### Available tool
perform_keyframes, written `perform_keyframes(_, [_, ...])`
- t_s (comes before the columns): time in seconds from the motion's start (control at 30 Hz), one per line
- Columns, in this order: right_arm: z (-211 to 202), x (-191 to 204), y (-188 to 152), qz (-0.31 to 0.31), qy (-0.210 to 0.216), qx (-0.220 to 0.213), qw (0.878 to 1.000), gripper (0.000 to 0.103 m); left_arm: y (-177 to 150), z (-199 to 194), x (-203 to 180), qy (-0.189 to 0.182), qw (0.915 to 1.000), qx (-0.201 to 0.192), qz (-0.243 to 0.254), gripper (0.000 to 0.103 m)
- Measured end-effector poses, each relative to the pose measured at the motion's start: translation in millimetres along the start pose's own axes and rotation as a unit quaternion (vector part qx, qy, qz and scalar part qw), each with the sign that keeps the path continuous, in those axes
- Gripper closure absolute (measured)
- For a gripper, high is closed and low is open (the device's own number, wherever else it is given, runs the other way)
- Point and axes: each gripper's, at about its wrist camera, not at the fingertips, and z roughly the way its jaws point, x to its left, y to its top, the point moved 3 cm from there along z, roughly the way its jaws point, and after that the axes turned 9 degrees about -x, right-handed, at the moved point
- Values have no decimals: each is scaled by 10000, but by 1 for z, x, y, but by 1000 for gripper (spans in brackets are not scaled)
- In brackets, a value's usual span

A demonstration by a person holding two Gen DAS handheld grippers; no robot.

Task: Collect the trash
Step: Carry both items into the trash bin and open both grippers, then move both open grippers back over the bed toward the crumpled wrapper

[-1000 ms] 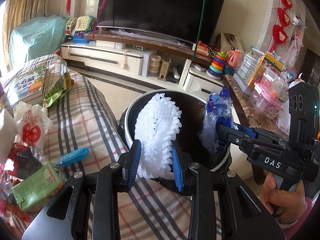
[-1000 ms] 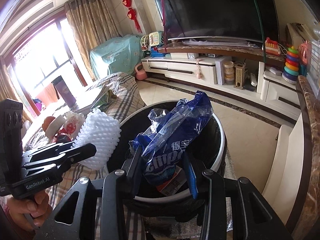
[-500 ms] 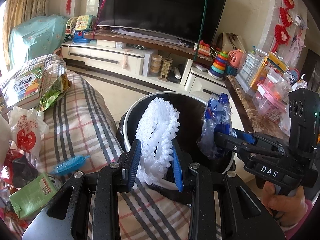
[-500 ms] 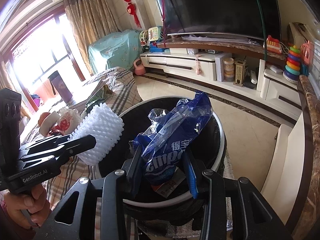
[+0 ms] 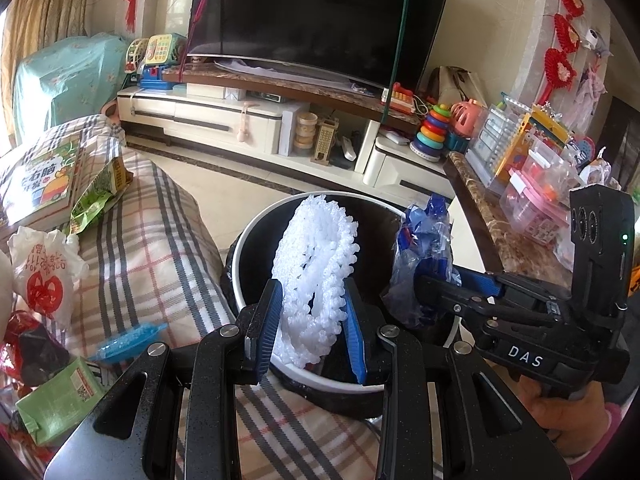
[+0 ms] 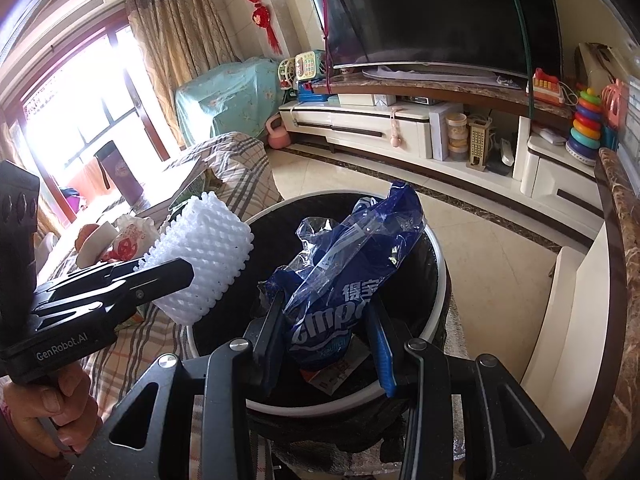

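Left gripper (image 5: 314, 320) pinches white foam net (image 5: 316, 264) over bin (image 5: 256, 236); at 3 o'clock, right gripper (image 6: 326, 332) pinches blue wrapper (image 6: 352, 264).

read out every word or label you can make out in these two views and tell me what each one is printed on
"DAS": side of the right hand-held gripper.
"GenRobot.AI": side of the left hand-held gripper.
"empo", first letter hidden, with Chinese characters above: blue plastic wrapper.
Red Chinese print on the white plastic bag, book cover and green carton: too small or distorted to read.
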Motion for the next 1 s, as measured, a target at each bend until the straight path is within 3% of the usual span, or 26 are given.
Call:
perform_keyframes(0.43, [-2, -4, -1, -9, -91, 24, 10000, 61, -3, 1, 3, 18, 10000, 32, -22, 72])
perform_keyframes(0.53, [-2, -7, -1, 62, -103, 36, 9999, 59, -5, 1, 6, 23, 10000, 36, -63, 54])
perform_keyframes(0.6, [-3, -10, -2, 136, -96, 60, 9998, 53, -6, -1, 8, 82, 9999, 17, -75, 32])
perform_keyframes(0.7, [-6, -12, -3, 179, -97, 38, 9998, 39, -10, -3, 10, 133, 9999, 10, -88, 28])
perform_keyframes(0.83, [-12, -8, -5, 148, -90, -3, 9999, 38, -18, -10, 17, 195, 9996, 29, -186, 27])
perform_keyframes(1.0, [-26, 1, -8, 96, -118, -233, 9996, 22, -34, -28, 29, 324, 9989, 5, -350, 27])
